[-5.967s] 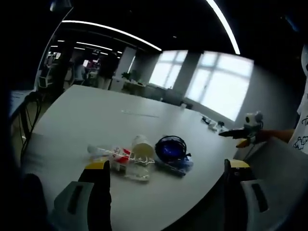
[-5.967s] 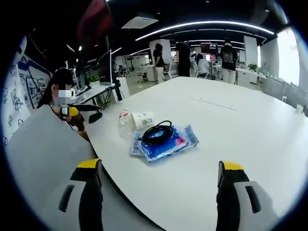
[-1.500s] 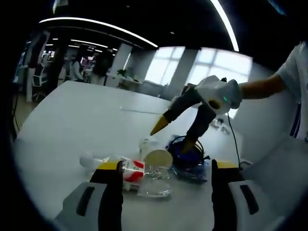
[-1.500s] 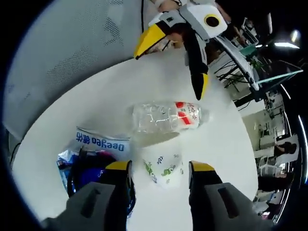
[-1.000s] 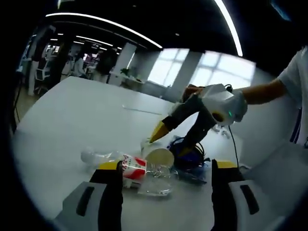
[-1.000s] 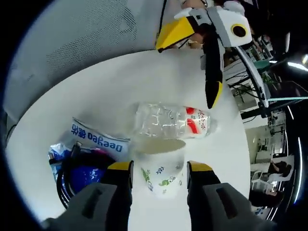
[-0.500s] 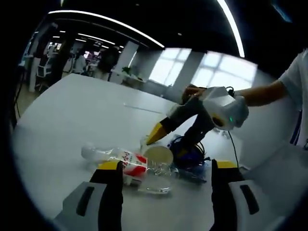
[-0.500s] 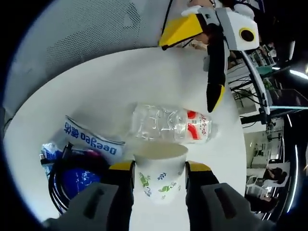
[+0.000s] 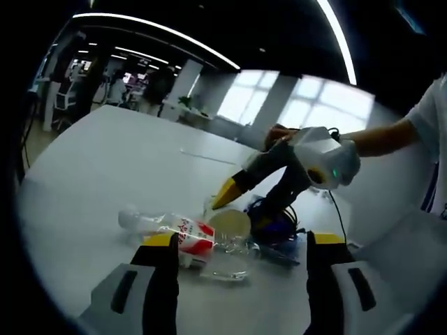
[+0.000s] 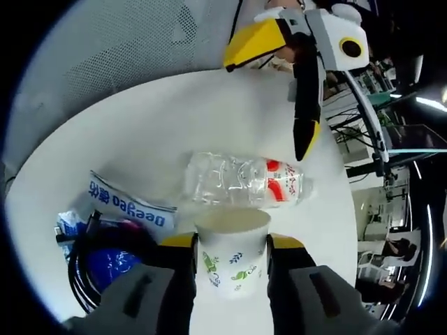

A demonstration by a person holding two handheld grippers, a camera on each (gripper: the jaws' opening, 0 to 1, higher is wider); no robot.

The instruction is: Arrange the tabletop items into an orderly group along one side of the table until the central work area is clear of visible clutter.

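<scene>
At lower centre of the right gripper view, the upright cup (image 10: 232,256) was seen pinched between the right gripper's (image 10: 232,244) jaws, the bottle (image 10: 244,181) lying crosswise just beyond.

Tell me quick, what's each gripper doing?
Left gripper: open, holding nothing.
Right gripper: fingers closed on the paper cup.

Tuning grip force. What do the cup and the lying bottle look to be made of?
Cup: likely paper, matte white with a printed leaf pattern, thin rim. Bottle: clear thin plastic, glossy and ribbed, table showing through, with a red and white label.
</scene>
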